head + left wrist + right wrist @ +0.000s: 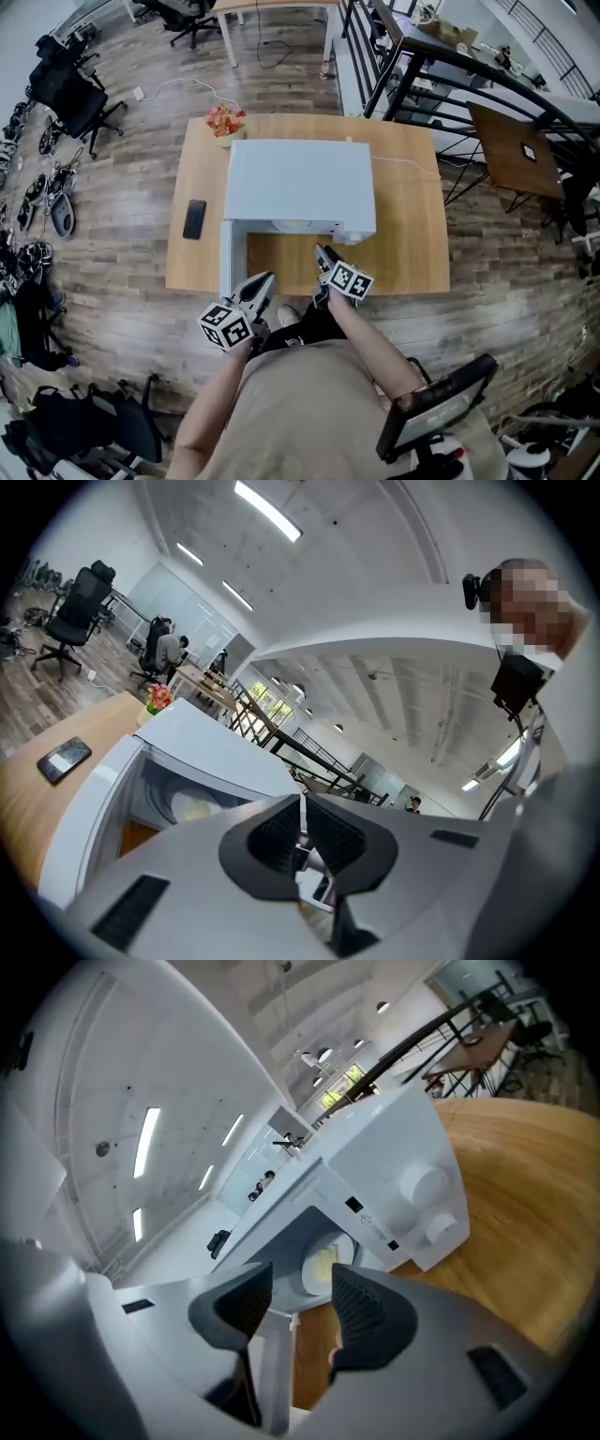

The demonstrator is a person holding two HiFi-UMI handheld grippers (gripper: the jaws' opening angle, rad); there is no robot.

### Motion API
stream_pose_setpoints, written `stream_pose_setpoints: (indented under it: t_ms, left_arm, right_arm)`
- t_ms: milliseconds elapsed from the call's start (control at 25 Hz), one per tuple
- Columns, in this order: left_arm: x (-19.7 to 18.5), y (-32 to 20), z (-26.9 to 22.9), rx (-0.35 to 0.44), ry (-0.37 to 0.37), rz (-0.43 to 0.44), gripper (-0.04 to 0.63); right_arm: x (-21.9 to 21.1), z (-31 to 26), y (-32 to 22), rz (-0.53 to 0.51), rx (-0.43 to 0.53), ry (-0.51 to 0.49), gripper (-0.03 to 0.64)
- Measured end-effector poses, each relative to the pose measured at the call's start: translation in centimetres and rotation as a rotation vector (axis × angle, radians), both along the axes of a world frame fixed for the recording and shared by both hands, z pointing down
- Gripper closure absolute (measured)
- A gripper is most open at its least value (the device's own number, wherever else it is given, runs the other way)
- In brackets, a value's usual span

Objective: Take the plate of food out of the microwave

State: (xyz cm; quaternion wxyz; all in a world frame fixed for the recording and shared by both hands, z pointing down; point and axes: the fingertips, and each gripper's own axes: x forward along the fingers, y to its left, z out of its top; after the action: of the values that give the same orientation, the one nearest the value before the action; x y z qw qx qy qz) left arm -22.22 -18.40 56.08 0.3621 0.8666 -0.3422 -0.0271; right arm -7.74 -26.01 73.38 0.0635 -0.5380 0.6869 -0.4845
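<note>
The white microwave [300, 187] stands on a wooden table [412, 244] with its door [225, 258] swung open to the left. Inside it, a white plate with yellowish food [323, 1265] rests on the turntable; the same plate [192, 808] shows in the left gripper view. My right gripper [322, 251] hovers just in front of the opening, open, with nothing between its jaws [300, 1302]. My left gripper [267, 278] hangs near the door's outer edge, at the table's front edge. It [302, 832] is shut, pads together and holding nothing.
A black phone [194, 218] lies on the table left of the microwave. A small pot of flowers [225, 122] stands at the back left corner. The microwave's knobs [427, 1199] sit right of the opening. Office chairs and another table stand around.
</note>
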Motion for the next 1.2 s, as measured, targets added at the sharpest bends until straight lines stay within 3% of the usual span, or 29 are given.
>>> stream_pose_setpoints:
  t_ms: [320,640,1040,1200]
  left_arm:
    - [-1.4,-1.2,0.8,-0.021,-0.034,0.006,0.592]
    - [-2.3,-0.9,2.3,-0.065,-0.051,0.009,0.592]
    - [-4.5,-0.9,1.9,-0.072,-0.089,-0.013,0.592]
    - [-4.5,-0.6,2.1,-0.074,-0.088,-0.014,0.592]
  right_arm:
    - [-2.7,10.6,-5.3,0.162,-0.198,-0.075,0.430]
    - [-3.1,13.8,-8.1,0.244,-0.179,0.033,0.431]
    - [-4.4,14.6,-10.6,0.212,-0.151,0.097,0.433]
    - [-3.9,15.2,-10.3,0.203,-0.180,0.110,0.525]
